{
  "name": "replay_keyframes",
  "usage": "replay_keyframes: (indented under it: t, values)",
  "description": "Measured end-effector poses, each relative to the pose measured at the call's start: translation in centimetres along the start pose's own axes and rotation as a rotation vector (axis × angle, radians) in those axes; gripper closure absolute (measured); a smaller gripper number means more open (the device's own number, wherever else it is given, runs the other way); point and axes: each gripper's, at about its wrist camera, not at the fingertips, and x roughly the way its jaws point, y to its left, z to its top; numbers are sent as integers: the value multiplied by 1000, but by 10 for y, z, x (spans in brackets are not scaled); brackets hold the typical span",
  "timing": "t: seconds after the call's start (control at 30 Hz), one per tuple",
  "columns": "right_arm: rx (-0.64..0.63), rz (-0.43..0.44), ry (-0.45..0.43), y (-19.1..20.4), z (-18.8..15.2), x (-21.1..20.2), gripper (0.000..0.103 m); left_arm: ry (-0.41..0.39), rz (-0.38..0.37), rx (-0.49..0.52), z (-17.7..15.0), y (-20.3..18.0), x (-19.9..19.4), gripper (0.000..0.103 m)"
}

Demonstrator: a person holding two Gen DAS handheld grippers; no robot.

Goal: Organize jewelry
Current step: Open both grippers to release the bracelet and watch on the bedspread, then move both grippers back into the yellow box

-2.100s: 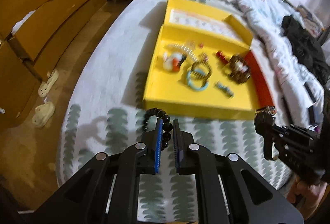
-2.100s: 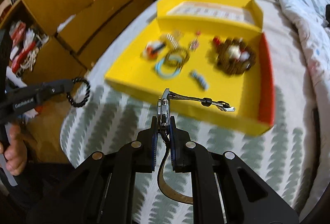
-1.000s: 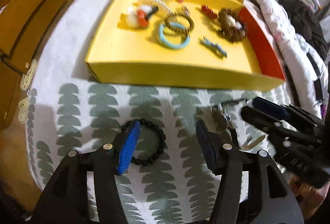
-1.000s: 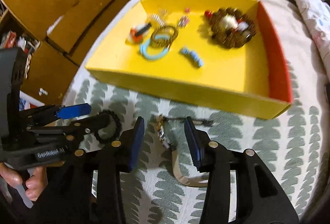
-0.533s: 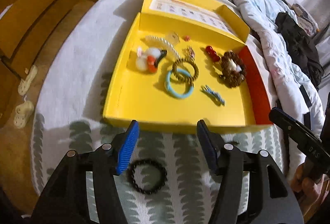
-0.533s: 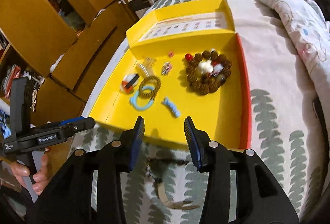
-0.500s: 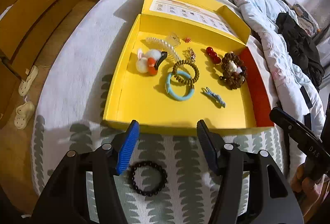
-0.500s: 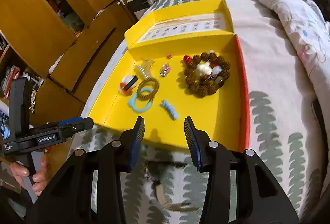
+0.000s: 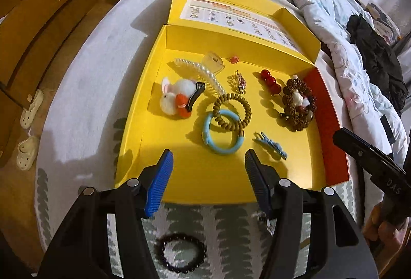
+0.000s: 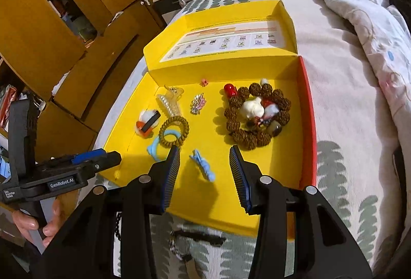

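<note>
An open yellow box [image 9: 228, 184] lies on the bed and holds a blue ring [image 9: 223, 135], a coiled brown hair tie [image 9: 232, 108], a brown bead bracelet [image 9: 298, 104], a blue clip [image 9: 269, 145] and a plush rabbit clip [image 9: 177, 96]. My left gripper [image 9: 208, 163] is open and empty over the box's near wall. A black bead bracelet [image 9: 183, 252] lies on the bedspread below it. My right gripper [image 10: 204, 154] is open and empty above the blue clip [image 10: 203, 168]. A watch [image 10: 182, 248] lies on the bedspread under it.
The bed carries a leaf-patterned cover [image 9: 231, 227] and a rumpled quilt [image 9: 321, 4] at the right. Wooden cabinets [image 10: 38, 30] stand at the left. White slippers [image 9: 25, 150] lie on the floor. Dark clothing [image 9: 377, 60] lies on the quilt.
Both grippers opened and let go: the black bracelet and the watch now lie on the bedspread. Both grippers then rose and moved forward over the yellow box.
</note>
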Motion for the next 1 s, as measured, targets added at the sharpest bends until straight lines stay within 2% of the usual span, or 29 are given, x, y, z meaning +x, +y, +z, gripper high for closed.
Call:
replay_keyframes:
  t: [0.57, 0.67, 1.0]
  values:
    - [35, -8, 68, -22, 50, 71, 59, 39, -68, -25, 36, -6, 42, 45]
    - [26, -37, 85, -25, 55, 82, 59, 48, -89, -25, 41, -6, 48, 45]
    - [36, -38, 97, -38, 66, 96, 59, 81, -67, -3, 47, -8, 67, 45]
